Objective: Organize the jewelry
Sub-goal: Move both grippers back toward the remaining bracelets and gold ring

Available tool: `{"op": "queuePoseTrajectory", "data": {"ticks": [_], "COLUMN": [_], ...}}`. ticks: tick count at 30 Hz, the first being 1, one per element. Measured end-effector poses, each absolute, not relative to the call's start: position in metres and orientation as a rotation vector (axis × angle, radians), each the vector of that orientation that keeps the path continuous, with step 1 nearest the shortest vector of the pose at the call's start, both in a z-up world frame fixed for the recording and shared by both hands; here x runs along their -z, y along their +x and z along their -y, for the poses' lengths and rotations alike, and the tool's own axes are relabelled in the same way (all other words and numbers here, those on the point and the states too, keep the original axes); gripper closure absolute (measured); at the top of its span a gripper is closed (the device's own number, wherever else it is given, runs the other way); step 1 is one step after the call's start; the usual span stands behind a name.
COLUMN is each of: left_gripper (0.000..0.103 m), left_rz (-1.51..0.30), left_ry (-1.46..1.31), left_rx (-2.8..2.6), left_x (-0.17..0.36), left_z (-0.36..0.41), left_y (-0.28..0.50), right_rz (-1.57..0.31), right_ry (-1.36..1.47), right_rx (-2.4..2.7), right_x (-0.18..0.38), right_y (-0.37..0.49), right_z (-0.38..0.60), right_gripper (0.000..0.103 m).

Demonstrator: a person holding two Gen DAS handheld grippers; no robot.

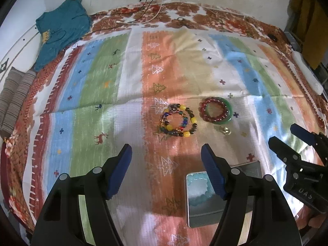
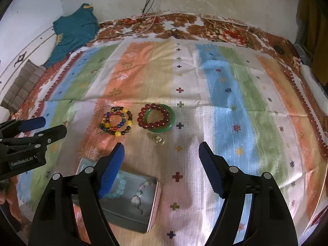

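A multicoloured bead bracelet [image 1: 178,121] [image 2: 116,121] lies on the striped cloth. Beside it a red bead bracelet [image 1: 213,110] [image 2: 152,115] rests on a green bangle [image 1: 229,107] [image 2: 171,116]. A small clear trinket [image 1: 225,130] [image 2: 158,139] lies just in front of them. An open metal tin [image 1: 202,213] [image 2: 133,209] holds a light blue bracelet [image 2: 120,186] and a pale beaded piece [image 2: 139,192]. My left gripper [image 1: 166,155] is open and empty, short of the bracelets. My right gripper [image 2: 162,152] is open and empty, with the tin beneath its left finger.
A teal garment [image 1: 61,28] [image 2: 73,30] and a folded striped cloth [image 1: 14,94] lie at the back left. Cables [image 1: 147,4] run along the far wall. A white object [image 1: 305,71] lies at the right edge of the bed.
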State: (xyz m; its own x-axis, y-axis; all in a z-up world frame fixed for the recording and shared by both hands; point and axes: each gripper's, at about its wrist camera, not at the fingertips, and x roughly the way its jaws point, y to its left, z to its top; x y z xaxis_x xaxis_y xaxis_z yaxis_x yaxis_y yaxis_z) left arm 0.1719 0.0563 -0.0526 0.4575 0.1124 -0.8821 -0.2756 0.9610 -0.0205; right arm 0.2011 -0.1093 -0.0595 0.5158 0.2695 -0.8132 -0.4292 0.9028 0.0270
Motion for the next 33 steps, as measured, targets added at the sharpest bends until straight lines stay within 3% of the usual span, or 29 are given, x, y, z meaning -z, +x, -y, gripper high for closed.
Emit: {"op": "queuePoseTrajectory", "data": {"ticks": [33], "left_gripper": [0.033], "left_rz": [-1.149], "left_ry": [-0.147], "left_rx": [-0.256], "left_x": [0.089], "left_z": [-0.079], "left_y": [0.231], "right_rz": [-1.094], "right_ry": [-0.243], "right_rx": [-0.411], "right_x": [0.116], "right_y": [0.253], "right_z": [0.079], "right_gripper": [0.028]}}
